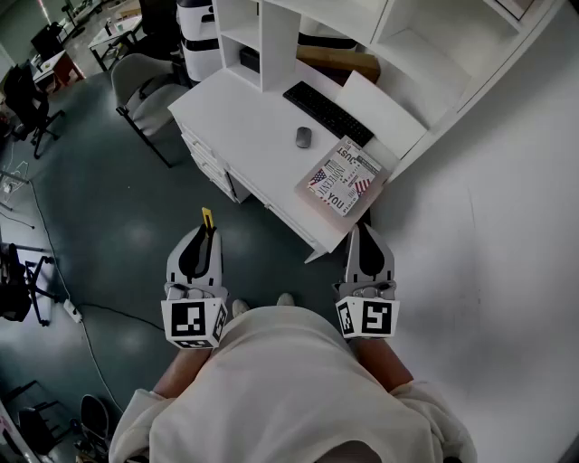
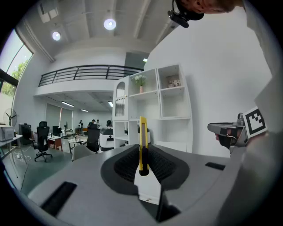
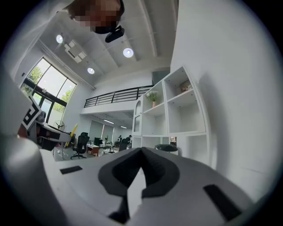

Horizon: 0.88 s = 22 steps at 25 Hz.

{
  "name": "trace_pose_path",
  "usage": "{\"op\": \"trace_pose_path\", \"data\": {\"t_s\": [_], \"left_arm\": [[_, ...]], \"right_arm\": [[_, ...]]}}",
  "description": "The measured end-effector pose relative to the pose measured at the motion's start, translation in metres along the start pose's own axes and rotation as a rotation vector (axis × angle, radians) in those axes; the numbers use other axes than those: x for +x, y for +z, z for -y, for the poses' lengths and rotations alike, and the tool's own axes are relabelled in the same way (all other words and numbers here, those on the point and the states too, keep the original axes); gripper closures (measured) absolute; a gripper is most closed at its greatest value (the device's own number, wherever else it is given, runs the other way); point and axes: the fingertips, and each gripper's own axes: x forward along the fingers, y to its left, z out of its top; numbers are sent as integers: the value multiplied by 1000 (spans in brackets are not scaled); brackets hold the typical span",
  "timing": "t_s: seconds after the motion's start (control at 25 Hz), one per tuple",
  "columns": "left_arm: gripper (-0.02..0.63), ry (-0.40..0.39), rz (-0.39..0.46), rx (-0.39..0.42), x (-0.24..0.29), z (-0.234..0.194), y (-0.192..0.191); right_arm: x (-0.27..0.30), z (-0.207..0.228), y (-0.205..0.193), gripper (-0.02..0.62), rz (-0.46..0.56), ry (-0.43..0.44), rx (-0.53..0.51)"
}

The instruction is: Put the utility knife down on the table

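Observation:
A yellow utility knife (image 1: 207, 218) sticks out forward from my left gripper (image 1: 205, 233), which is shut on its handle. In the left gripper view the utility knife (image 2: 142, 141) stands on edge between the dark pads, its tip pointing away from me. My right gripper (image 1: 365, 231) is held level beside it, shut with nothing between its pads (image 3: 152, 170). Both grippers hover in front of the person's body, short of the near corner of the white table (image 1: 244, 136). The left gripper (image 3: 44, 132) with the yellow knife also shows at the left edge of the right gripper view.
On the table lie a black keyboard (image 1: 327, 113), a grey mouse (image 1: 303, 137) and a printed magazine (image 1: 342, 177) near the front corner. White shelves (image 1: 298, 27) rise behind it. A grey chair (image 1: 140, 86) stands left of the table, and a white wall (image 1: 488, 253) runs along the right.

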Motion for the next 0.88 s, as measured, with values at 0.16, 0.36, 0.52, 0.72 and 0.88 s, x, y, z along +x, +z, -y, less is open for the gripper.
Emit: {"op": "trace_pose_path", "data": {"t_s": [0.16,0.36,0.52,0.72,0.88], "left_arm": [[545,2,-8,-6,2,5,-2],[545,18,-18,-5,6,10,-5],[545,42,-16,-2,11,16,-4],[545,77,-18,-10,15,19,-9],[545,87,-26,-15,23,20,-12]], "right_arm": [[-1,5,-2,592,-4,4,-1],[4,8,-6,592,-6,41,16],[9,15,-10,592,-6,69,15],[16,21,-18,592,-11,106,7],[26,28,-22,592,-16,115,10]]}}
